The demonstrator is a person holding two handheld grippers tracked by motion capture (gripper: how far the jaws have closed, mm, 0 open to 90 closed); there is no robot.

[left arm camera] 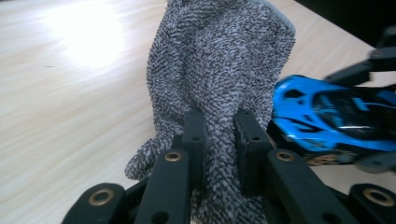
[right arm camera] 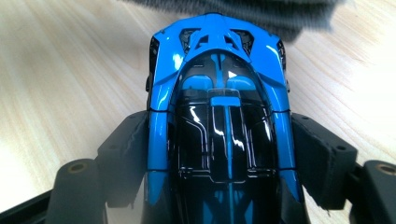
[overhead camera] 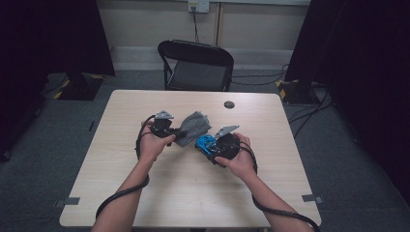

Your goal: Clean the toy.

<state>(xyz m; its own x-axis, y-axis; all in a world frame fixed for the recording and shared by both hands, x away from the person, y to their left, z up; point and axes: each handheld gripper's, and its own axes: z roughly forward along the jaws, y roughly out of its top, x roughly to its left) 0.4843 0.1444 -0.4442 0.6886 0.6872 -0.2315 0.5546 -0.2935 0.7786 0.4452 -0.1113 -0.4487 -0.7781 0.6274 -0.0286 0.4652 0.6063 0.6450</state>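
The pale wooden surface [overhead camera: 193,193] is carrying the work, with a black folding chair [overhead camera: 196,65] standing beyond its far edge and a small dark round disc [overhead camera: 229,104] lying near that edge, well apart from both hands. The left hand-held gripper [overhead camera: 175,131] is pinching a grey terry cloth [left arm camera: 219,70]: in the left gripper view its two black jaws are pressing together on a bunched fold of the fabric, and the rest of the cloth is rising ahead of the jaws and spreading out beyond them. The right hand-held gripper [overhead camera: 208,145] is clamping a blue and black toy car [right arm camera: 219,116] by its flanks, one pad sitting against each side, with the car's body running straight out ahead between the jaws. The cloth is hanging just past the car's far end, touching or nearly touching it; which, I cannot tell.
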